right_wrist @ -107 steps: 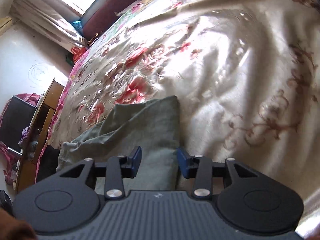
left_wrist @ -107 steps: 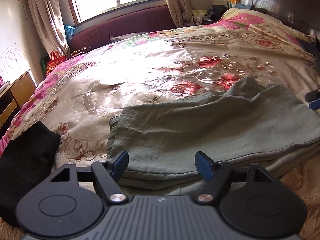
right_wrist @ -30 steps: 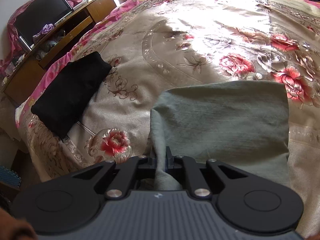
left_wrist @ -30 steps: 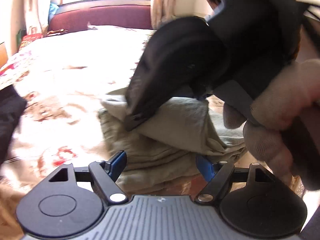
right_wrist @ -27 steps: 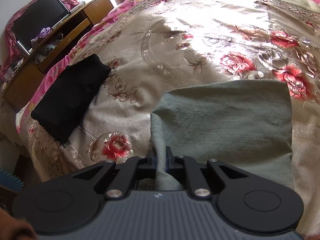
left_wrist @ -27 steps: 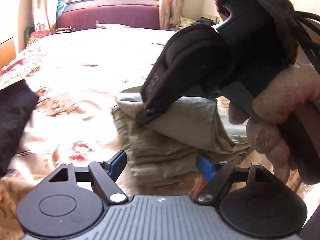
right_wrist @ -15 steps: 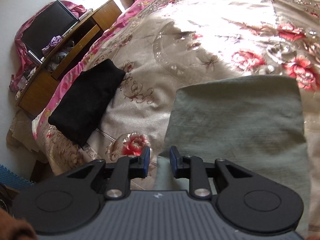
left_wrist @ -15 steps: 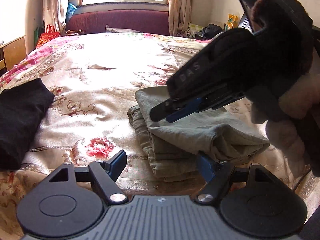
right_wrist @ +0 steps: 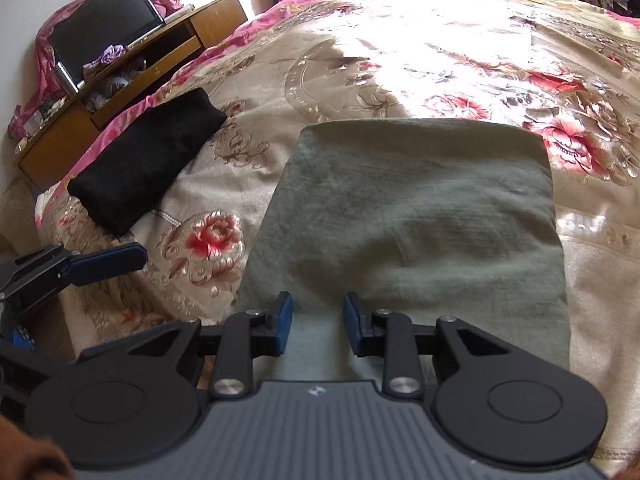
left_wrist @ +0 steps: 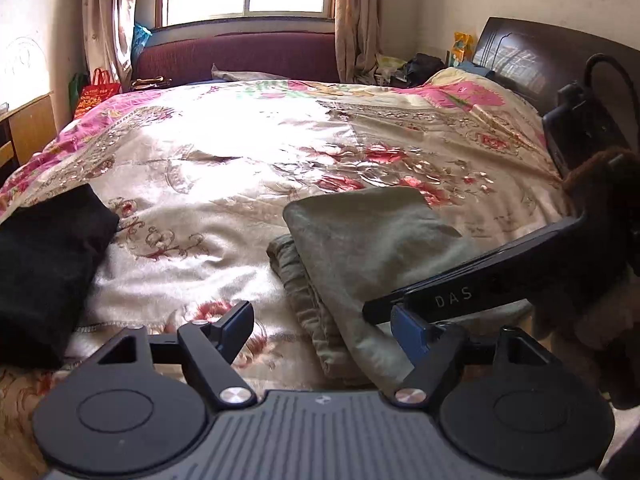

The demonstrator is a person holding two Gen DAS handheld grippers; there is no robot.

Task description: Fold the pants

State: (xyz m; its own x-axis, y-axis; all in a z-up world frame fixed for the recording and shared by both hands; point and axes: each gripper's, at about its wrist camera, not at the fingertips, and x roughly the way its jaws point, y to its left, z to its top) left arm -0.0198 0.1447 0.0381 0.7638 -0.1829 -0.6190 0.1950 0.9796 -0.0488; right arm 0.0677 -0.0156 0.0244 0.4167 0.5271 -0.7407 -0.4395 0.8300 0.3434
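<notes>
The grey-green pants [right_wrist: 416,208] lie folded into a thick rectangle on the flowered bedspread [right_wrist: 440,52]. In the left wrist view the pants [left_wrist: 360,240] show stacked layers at their left edge. My right gripper [right_wrist: 318,322] is open and empty, just above the near edge of the pants. My left gripper [left_wrist: 322,326] is open and empty, near the front left corner of the pants. The right gripper's body shows in the left wrist view [left_wrist: 480,284], over the near right part of the pants.
A folded black garment [right_wrist: 148,160] lies on the bed left of the pants, also in the left wrist view [left_wrist: 44,264]. A wooden stand with a TV [right_wrist: 104,24] is beyond the bed's left edge. A dark headboard [left_wrist: 528,60] stands at the right.
My right gripper has opened and let go of the pants' top layer, which now lies flat. Both grippers have drawn back from the pants.
</notes>
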